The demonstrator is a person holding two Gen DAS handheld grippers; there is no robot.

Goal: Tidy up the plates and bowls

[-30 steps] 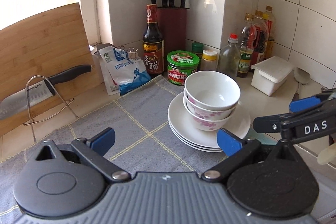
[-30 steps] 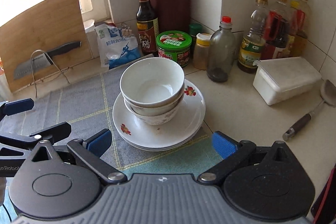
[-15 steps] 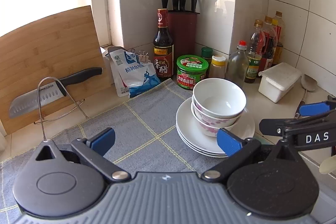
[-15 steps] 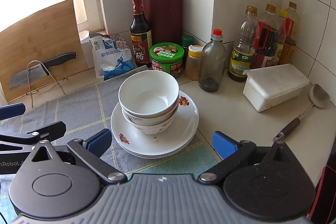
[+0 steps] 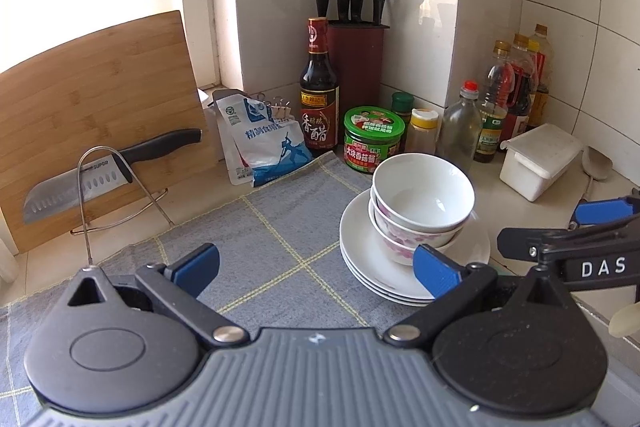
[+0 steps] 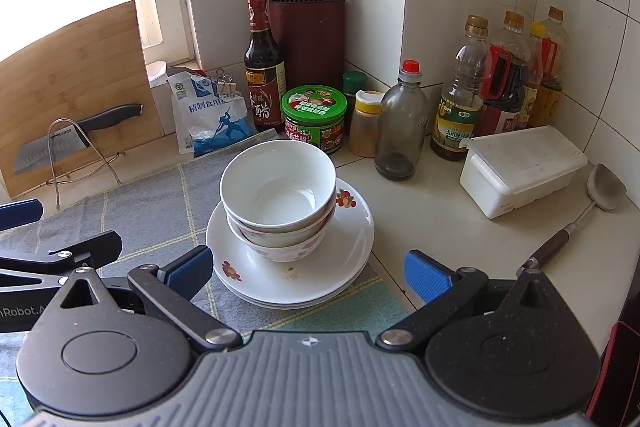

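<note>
The bowls (image 6: 278, 201) sit nested on a stack of plates (image 6: 352, 239), which rests at the right edge of a grey checked cloth (image 5: 280, 223) on the counter, in front of a green-lidded jar (image 6: 314, 117).

Only the right wrist view shows the flower prints on the top plate, a few specks on it, and the scissors in the knife block (image 6: 308, 39); it also takes in the whole spatula (image 6: 576, 219) beside the white lidded box (image 6: 520, 167). The left wrist view shows more of the cutting board (image 5: 96, 115) with the cleaver (image 5: 108, 171) on its wire stand, and what may be a gloved fingertip at the right edge, too cropped to be sure.

The left gripper (image 5: 316, 267) hovers low over the cloth, jaws spread wide, empty, left of the stack. The right gripper (image 6: 308, 275) is level before the plates, jaws wide and empty, the stack lying between and beyond its pads.
</note>
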